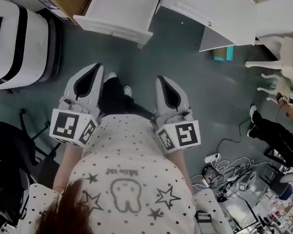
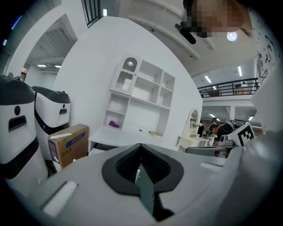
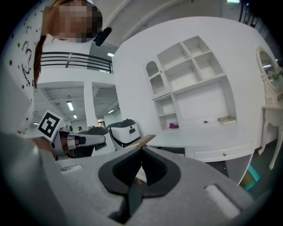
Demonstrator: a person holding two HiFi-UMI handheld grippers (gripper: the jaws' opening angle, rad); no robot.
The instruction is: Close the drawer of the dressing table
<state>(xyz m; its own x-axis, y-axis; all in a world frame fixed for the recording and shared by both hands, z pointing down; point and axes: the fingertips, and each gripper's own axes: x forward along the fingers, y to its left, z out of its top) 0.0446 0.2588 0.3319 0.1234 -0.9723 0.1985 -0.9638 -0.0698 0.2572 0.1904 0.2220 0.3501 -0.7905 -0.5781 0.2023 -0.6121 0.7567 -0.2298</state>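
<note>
White drawer (image 1: 120, 6) juts open from the dressing table's (image 1: 207, 10) front edge, well ahead of both grippers. Left gripper (image 1: 95, 70) and right gripper (image 1: 161, 82) hold their fingers together on nothing, likely readied for pushing, not grasping.

Left hand-held gripper (image 1: 95, 69) and right hand-held gripper (image 1: 163, 81) held parallel, jaws together.

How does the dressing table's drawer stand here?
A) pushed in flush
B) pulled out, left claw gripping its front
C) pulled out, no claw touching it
C: the drawer juts open from the dressing table, and the left claw and right claw both sit well short of it.
</note>
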